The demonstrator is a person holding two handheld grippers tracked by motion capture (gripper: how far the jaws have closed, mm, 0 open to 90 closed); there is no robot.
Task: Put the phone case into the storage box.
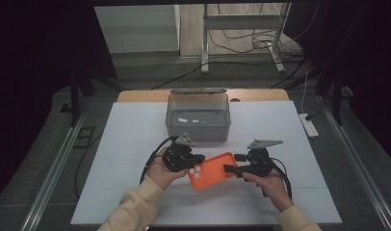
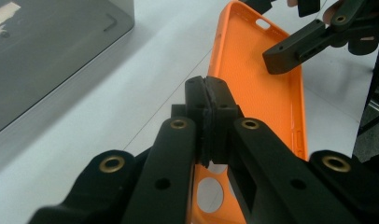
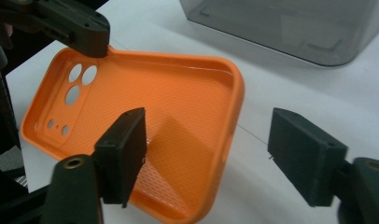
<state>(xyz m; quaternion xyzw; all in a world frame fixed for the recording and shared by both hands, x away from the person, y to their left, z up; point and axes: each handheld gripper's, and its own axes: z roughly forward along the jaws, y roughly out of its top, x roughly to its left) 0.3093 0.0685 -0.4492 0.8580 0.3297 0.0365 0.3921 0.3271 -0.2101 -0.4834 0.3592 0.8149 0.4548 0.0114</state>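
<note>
Where cables trail, white table [image 1: 136, 144] stands.

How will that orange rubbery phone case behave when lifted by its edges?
The orange rubbery phone case looks thin-walled and hollow, so probably light and bendy. The left gripper pinches just one rim, so it may sag. Its dotted inner texture likely resists slipping.

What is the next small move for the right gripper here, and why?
Probably close the right gripper on the orange phone case. Its jaws straddle the case's edge with a gap on both sides, while the left gripper already clamps the camera-hole end, so a second grip would steady the case.
</note>
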